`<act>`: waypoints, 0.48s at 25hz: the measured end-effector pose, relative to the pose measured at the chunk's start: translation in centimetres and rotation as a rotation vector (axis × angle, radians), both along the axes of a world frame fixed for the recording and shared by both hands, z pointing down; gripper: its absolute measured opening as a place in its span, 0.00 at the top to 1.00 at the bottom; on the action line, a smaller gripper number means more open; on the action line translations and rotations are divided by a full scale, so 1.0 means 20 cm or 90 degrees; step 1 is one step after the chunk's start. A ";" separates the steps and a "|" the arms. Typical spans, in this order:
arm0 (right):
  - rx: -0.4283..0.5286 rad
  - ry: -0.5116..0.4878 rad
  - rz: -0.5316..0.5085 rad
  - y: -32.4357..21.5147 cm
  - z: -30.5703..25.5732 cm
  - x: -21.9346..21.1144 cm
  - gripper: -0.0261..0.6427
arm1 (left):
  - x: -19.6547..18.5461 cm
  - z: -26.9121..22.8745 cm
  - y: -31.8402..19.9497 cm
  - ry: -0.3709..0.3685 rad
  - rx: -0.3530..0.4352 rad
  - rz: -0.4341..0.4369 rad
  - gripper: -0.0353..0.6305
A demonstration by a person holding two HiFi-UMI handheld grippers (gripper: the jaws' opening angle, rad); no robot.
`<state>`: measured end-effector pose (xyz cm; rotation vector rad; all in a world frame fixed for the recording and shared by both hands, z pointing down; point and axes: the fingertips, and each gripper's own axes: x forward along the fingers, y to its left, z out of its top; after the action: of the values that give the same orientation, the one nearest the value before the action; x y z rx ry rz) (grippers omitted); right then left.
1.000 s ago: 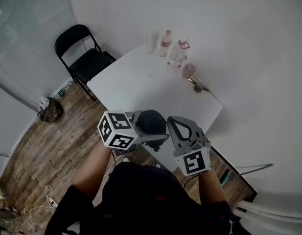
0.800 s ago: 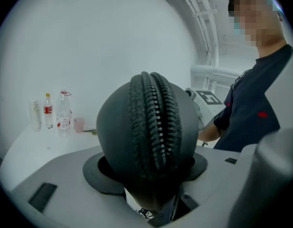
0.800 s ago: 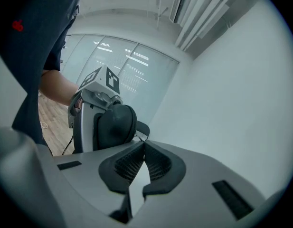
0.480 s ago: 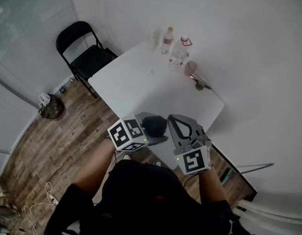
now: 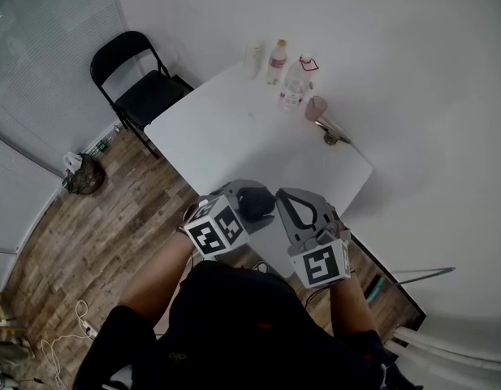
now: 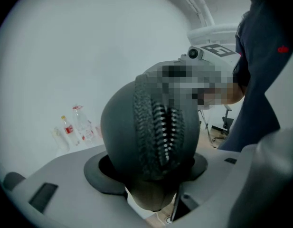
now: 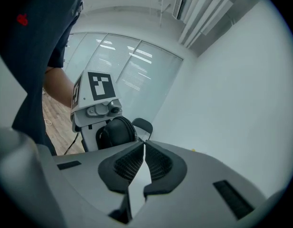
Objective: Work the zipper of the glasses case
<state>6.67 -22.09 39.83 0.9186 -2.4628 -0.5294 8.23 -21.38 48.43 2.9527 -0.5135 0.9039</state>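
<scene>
The black, rounded glasses case (image 5: 254,204) is held in the air over the near table edge, in front of the person's body. My left gripper (image 5: 252,210) is shut on it, a pad on each side. In the left gripper view the case (image 6: 132,127) fills the middle and its zipper (image 6: 161,127) runs down it, the two tooth rows slightly apart. My right gripper (image 5: 277,200) is shut, its tips against the case's right side. In the right gripper view the closed tips (image 7: 144,144) meet just in front of the case (image 7: 118,131). Whether they pinch the pull tab is hidden.
A white table (image 5: 234,140) stretches ahead, with bottles (image 5: 287,80), a pink cup (image 5: 315,108) and a small object at its far right corner. A black folding chair (image 5: 136,88) stands at the left on the wooden floor, with a bag (image 5: 84,181) near the glass wall.
The left gripper has turned and shifted right and a little down, bringing the case closer to the right gripper. The right gripper has hardly moved.
</scene>
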 end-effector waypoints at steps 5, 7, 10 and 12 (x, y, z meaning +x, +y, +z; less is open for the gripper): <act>0.006 -0.084 -0.016 0.01 -0.08 0.01 0.93 | -0.06 -0.19 -0.12 0.055 0.148 -0.056 0.54; -0.084 -0.218 -0.015 0.01 -0.11 0.04 0.93 | -0.08 -0.28 -0.14 0.077 0.197 -0.055 0.54; -0.304 -0.460 -0.071 0.02 -0.15 0.09 0.93 | -0.09 -0.37 -0.14 0.081 0.273 -0.037 0.54; -0.422 -0.598 -0.123 0.03 -0.20 0.11 0.93 | -0.09 -0.40 -0.14 0.069 0.307 -0.027 0.54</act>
<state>8.80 -21.49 35.81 0.7180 -3.1948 0.8387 6.45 -24.16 40.48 3.3693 -0.8978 0.6890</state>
